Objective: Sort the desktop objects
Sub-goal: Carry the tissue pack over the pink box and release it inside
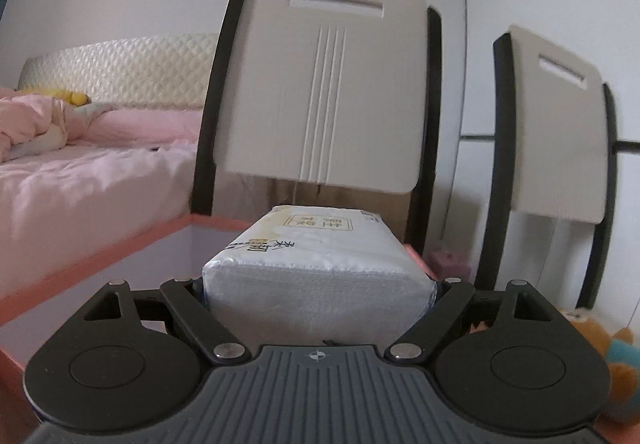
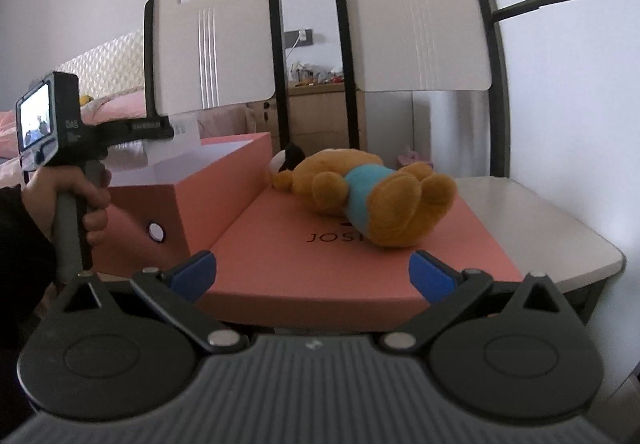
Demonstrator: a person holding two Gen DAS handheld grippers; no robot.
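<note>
Left gripper (image 1: 320, 296) is gripping a tissue pack (image 1: 320, 256); its fingers are clamped on the pack's two long sides at the near end. The pack's long axis is running straight ahead along the fingers, near end face toward the camera, printed top face up, far end pointing at a chair back (image 1: 324, 84). The pack is being carried in the air over the open pink box (image 1: 120, 248), whose rim shows to the left and behind it.

In the right wrist view the left gripper (image 2: 168, 130) is showing side-on, held by the person's hand (image 2: 76, 196), reaching over the box's (image 2: 224, 180) open top; the pack is largely hidden there.

Right gripper (image 2: 312, 272) is standing released, blue fingers (image 2: 194, 270) spread wide with nothing between them. The plush bear (image 2: 368, 196) is lying straight ahead of them and a little right, apart from the tips, on the pink box lid (image 2: 280, 268). The lid is resting on the surface (image 2: 560, 228). The bear is lying on its side, long axis running left to right across the fingers' line, head to the left toward the box, feet to the right and nearer.

Judgement: the pack needs lowering into the box below; the right hand is nearer the bear, and its fingers would close across the narrow torso.
</note>
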